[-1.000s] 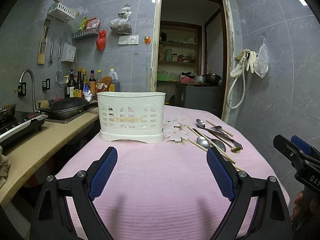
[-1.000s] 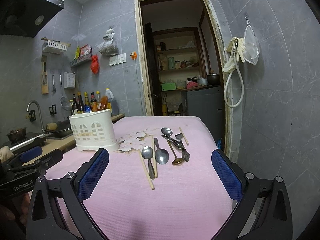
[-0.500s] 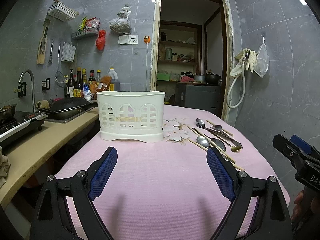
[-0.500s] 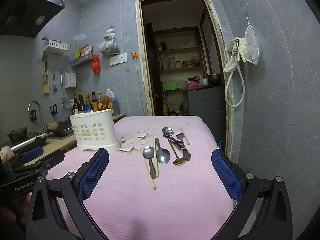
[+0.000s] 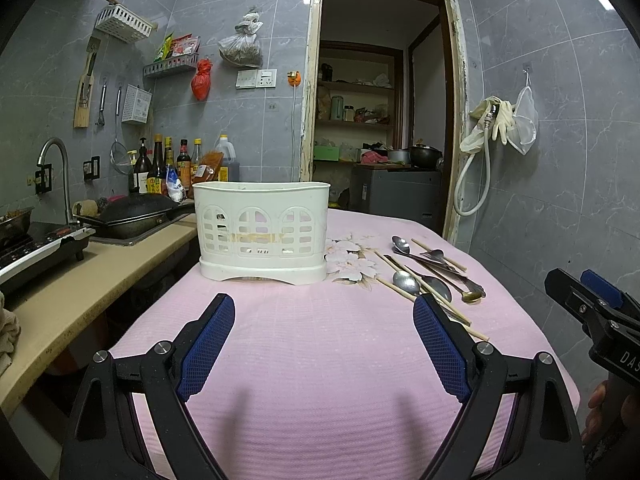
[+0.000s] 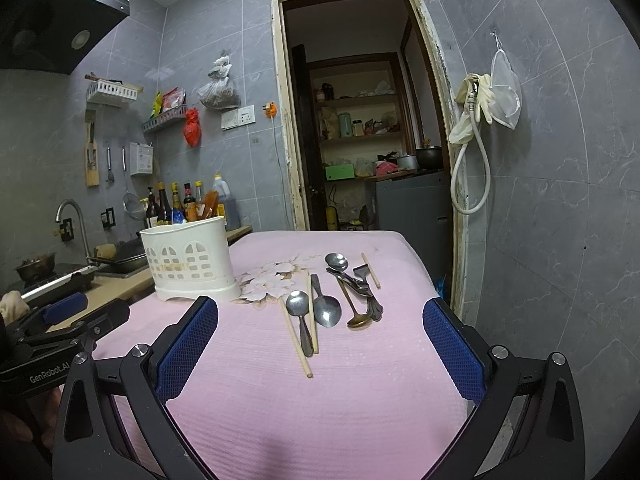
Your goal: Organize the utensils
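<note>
From the left wrist, the left gripper [image 5: 324,312] is hovering over the pink worktop [image 5: 320,360], fingers spread wide, gripping nothing; the white utensil basket [image 5: 262,230] is standing ahead.

From the right wrist, the right gripper [image 6: 320,322] is likewise gaping empty, facing the spoons [image 6: 328,308] and chopsticks [image 6: 296,340] lying loose right of the basket.

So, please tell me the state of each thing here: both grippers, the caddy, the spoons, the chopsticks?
Left gripper: open, holding nothing.
Right gripper: open, holding nothing.
Caddy: upright on the pink cloth; inside hidden.
Spoons: lying loose on the cloth, right of the caddy.
Chopsticks: lying flat among the spoons.
</note>
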`<state>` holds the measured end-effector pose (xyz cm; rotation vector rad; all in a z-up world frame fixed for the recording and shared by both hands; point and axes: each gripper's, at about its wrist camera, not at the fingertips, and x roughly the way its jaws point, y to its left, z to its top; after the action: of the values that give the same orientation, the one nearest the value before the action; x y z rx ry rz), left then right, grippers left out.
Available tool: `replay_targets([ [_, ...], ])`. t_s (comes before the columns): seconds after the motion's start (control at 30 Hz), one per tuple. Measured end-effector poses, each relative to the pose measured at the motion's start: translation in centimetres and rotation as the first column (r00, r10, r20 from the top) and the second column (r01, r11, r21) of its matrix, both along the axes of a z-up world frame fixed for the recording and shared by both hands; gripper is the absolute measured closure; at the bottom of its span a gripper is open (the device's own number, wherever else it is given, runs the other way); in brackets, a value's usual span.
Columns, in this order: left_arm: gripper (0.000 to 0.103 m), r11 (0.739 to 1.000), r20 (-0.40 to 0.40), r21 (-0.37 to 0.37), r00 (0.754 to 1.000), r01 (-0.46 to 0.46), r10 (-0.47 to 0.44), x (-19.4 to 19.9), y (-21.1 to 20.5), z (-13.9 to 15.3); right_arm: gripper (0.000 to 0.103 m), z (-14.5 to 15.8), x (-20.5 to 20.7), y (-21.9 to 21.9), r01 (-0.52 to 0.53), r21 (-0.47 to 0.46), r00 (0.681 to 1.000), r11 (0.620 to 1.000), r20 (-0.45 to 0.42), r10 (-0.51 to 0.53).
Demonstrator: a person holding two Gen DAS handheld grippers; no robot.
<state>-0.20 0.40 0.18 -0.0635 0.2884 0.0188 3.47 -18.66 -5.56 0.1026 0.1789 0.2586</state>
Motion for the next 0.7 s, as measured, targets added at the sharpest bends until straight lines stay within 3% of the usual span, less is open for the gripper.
replay_targets([
  [0.7,0.016,1.0,-0.003,0.003,1.0,-0.001,0.001,0.04,-0.12,-0.19,0.0,-0.17,-0.2,0.28,-0.004,-0.005,1.0,1.0,-0.003,0.004],
])
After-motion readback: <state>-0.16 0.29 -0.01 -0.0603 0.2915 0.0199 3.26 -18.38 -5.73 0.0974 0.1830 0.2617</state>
